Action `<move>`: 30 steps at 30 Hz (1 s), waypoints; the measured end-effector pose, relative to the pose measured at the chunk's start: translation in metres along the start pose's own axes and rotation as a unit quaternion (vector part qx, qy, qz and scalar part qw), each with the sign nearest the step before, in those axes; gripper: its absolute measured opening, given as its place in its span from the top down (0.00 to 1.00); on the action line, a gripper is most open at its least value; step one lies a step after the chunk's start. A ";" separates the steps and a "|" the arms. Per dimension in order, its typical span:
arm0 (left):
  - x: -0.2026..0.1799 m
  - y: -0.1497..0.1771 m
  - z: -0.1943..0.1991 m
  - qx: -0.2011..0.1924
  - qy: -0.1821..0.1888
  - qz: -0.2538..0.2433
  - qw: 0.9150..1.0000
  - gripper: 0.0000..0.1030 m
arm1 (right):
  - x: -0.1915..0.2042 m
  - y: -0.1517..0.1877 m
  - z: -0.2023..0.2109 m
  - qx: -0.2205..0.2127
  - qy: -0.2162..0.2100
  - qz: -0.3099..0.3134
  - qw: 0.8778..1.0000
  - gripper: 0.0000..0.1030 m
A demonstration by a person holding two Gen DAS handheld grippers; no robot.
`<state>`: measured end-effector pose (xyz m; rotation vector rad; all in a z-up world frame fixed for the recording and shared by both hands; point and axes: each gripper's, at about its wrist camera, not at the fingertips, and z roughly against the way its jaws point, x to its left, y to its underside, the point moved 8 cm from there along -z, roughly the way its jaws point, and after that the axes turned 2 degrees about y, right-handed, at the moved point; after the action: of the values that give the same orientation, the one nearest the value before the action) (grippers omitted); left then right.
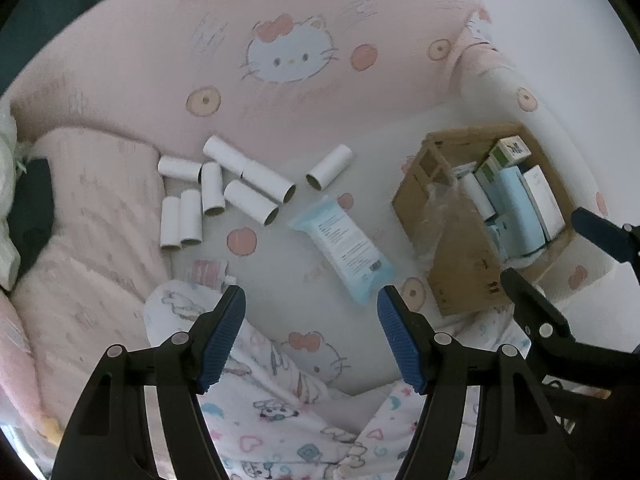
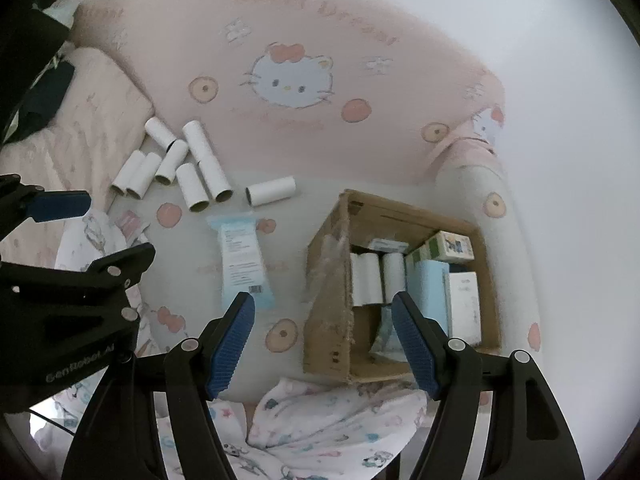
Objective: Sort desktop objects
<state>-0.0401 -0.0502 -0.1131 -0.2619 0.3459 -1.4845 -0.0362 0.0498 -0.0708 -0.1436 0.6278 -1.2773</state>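
Left gripper (image 1: pixel 311 300) and right gripper (image 2: pixel 323 307): jaws released, nothing between them. White paper tubes (image 1: pixel 224 188) lie clustered at left centre of the left view; blue wipes pack (image 1: pixel 344 248) flat at centre. Cardboard box (image 2: pixel 332 280), right of centre, holds cartons and rolls.

Between the group of white tubes (image 1: pixel 224 188) and the cardboard box (image 1: pixel 460 272) only the flat blue packet (image 1: pixel 344 244) lies on the bed sheet (image 1: pixel 280 280), with bare sheet all around it, while the box interior is crowded with cartons (image 2: pixel 440 280).
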 end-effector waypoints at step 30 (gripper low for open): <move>0.082 0.008 -0.138 -0.139 0.127 0.048 0.981 0.71 | 0.083 -0.039 -0.080 -0.001 -0.071 0.047 0.996 0.33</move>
<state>-0.0814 -0.1255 -0.2490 -0.2735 0.7643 -1.3744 -0.0971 -0.0200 -0.1495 -0.2037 0.5082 -1.1653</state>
